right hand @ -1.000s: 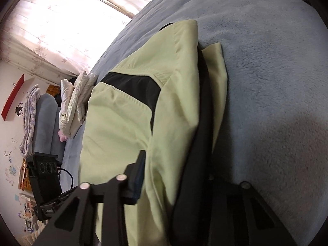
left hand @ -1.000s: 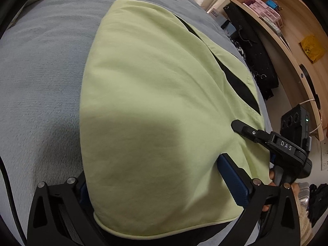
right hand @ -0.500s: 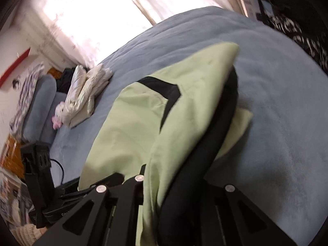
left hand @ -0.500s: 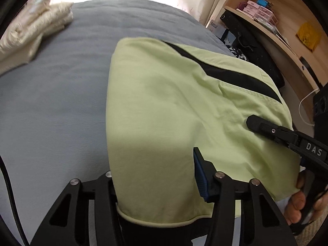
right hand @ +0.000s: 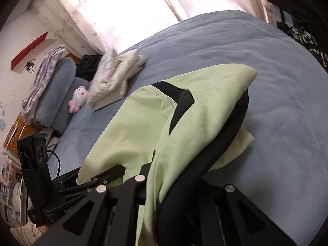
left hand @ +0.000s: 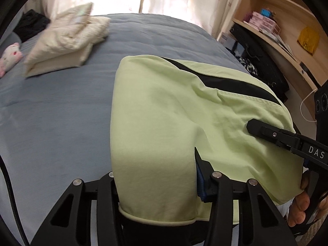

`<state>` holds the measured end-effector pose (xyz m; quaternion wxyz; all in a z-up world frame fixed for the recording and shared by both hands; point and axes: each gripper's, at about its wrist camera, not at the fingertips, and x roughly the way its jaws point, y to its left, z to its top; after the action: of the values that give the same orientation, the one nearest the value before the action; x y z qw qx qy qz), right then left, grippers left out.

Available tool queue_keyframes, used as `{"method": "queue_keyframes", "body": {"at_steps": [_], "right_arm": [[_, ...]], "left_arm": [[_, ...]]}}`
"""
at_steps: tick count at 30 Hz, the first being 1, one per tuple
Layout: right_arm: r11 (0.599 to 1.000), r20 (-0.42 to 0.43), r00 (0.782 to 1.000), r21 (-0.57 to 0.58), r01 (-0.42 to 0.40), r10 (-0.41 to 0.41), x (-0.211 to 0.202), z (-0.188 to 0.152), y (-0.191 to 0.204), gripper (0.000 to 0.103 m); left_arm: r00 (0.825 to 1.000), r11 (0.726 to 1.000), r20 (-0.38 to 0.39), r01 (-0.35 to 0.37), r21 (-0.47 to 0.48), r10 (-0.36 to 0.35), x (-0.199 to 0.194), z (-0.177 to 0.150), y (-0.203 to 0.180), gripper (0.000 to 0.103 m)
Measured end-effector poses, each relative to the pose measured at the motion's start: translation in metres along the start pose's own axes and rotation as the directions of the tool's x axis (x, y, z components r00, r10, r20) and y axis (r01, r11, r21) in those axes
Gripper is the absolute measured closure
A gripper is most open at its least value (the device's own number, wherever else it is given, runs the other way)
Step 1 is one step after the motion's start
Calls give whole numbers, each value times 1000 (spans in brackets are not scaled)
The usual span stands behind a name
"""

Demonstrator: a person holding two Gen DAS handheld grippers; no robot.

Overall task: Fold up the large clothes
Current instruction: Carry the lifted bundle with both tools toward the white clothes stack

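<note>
A light green garment (left hand: 164,123) with black panels lies on the grey-blue bed (left hand: 51,112), its near edge lifted off the cover. My left gripper (left hand: 155,174) has the green hem between its jaws, which are closing tight on the cloth. To its right my right gripper (left hand: 266,133) pinches the same edge. In the right wrist view the right gripper (right hand: 176,176) is shut on the garment (right hand: 133,133) where green cloth and a black band bunch together. The left gripper (right hand: 106,176) shows low at the left there.
A folded cream quilt (left hand: 65,41) and a pink-and-white plush toy (left hand: 9,55) sit at the bed's far left, with grey pillows (right hand: 57,94) behind. Wooden shelves (left hand: 287,30) and dark bags (left hand: 262,65) stand beside the bed's right edge. A hand (left hand: 299,205) grips the right tool.
The left jaws went from wide open to closed on the hem, and the right jaws tightened. Both grippers rose and tilted up, lifting the garment's near edge off the bed.
</note>
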<state>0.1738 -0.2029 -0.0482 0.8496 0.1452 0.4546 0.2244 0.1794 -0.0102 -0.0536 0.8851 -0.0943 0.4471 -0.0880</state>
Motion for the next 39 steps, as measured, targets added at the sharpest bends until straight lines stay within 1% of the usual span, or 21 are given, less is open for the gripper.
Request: {"method": "queue_keyframes", "body": {"at_steps": [2,6,9,12,14,17,19,21,24,27,30,33,35,37,39], "right_arm": [[1000,4,1000,-13,-22,22,0,-2,20,93],[996,15,998,-64,-68,69,1,0,68,94],[989,23,994,-105,-102,105,3,8,103,94],[981,31,990,-144,-130,136,9,23,137,94],[974,39,987,-169,-147,156,17,37,160,94],[967,47,983,-196,-163,176,31,58,187,94],[961,50,981,-214,-175,189,46,79,205,94],[956,57,977,-227,-188,206,63,104,222,94],[947,79,973,-259,-190,217,90,146,246,94],[942,105,968,-277,-192,228,120,188,267,94],[942,137,961,-273,-197,241,157,233,280,94],[943,168,955,-267,-196,246,194,270,283,94],[945,183,950,-256,-203,254,223,294,277,94],[951,184,948,-219,-219,260,251,309,268,94],[955,170,948,-177,-237,267,279,317,258,94]], "left_arm": [[1000,1000,21,-12,-12,12,-21,-4,19,58],[997,999,69,-36,-31,38,-59,-2,57,58],[993,998,103,-51,-45,55,-88,8,87,58],[988,996,131,-70,-56,76,-107,25,114,58],[985,995,146,-85,-57,93,-117,39,136,58],[980,992,162,-111,-55,118,-128,71,167,58],[977,991,171,-117,-62,126,-132,95,187,58],[973,990,189,-124,-66,134,-133,128,213,58],[965,989,218,-141,-55,149,-128,172,241,58],[957,988,247,-152,-33,155,-111,230,276,58],[952,990,272,-140,-28,143,-87,283,311,58],[948,991,287,-135,-21,135,-54,327,345,58],[948,991,288,-132,-24,134,-30,348,367,58],[951,990,276,-129,-50,137,0,367,391,58],[957,989,251,-131,-71,145,27,373,406,58]]}}
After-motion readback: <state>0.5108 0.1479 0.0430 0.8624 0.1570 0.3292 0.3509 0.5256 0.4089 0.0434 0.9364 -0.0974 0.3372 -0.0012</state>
